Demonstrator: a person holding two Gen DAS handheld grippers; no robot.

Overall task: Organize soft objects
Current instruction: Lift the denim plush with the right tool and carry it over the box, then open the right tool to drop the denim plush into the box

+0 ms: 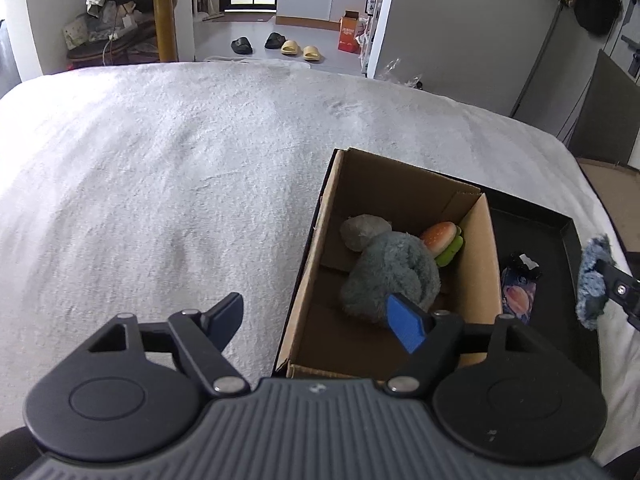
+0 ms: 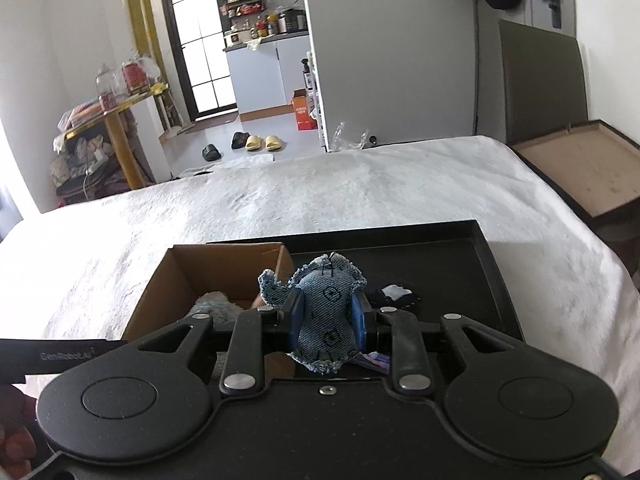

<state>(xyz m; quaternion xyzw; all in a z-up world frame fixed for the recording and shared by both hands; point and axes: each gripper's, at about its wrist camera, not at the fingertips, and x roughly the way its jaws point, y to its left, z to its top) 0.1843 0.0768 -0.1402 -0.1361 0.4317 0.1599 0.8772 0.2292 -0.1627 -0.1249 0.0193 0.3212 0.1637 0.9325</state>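
Above the black tray (image 2: 472, 240), the right gripper (image 2: 326, 322) clenches a denim toy (image 2: 326, 312); left gripper (image 1: 320, 316) gapes, the cardboard box (image 1: 480, 264) holding three plushes.

Soft daylight from the far glass door (image 2: 200, 36), heavy fisheye bending at edges, slight blur.

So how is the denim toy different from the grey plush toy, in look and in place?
The denim toy is blue woven fabric with frayed edges; the grey plush toy is fuzzy and rounded. The denim toy is clamped in the right gripper above the black tray; the grey plush toy lies loose inside the cardboard box. Both are soft.
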